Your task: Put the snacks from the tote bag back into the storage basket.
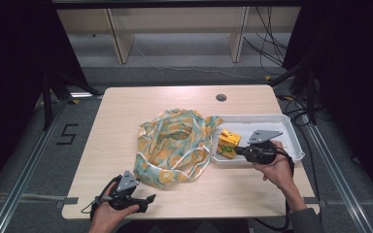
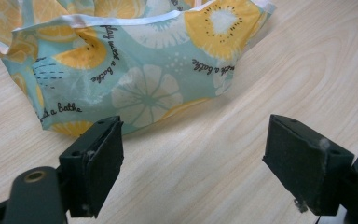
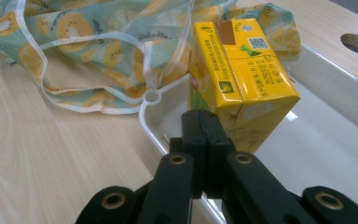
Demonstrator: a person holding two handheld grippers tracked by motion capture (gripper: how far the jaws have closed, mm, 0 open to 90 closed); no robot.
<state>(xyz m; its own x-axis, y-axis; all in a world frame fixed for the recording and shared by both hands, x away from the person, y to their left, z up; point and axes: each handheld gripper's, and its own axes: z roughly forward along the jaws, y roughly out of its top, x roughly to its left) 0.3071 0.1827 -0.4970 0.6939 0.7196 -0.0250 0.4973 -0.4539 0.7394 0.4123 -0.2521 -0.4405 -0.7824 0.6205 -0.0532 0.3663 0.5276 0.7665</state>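
Observation:
A yellow drink carton (image 3: 242, 70) stands in the left end of a white tray (image 1: 281, 127), seen also from above as the carton (image 1: 228, 142). My right gripper (image 3: 200, 126) is shut, its tips pressed together right at the carton's near lower edge; I cannot tell whether they pinch a flap. A teal fabric bag (image 1: 175, 145) with a citrus print lies crumpled at mid-table, its right edge draped against the tray. My left gripper (image 1: 145, 201) rests open near the front edge, with the bag (image 2: 140, 60) just beyond its jaws and nothing between them.
The bag's white-edged handles (image 3: 74, 93) lie loose on the wood beside the tray's corner. A round cable hole (image 1: 221, 97) sits in the tabletop at the back. Bare wood surrounds the bag on the left and front.

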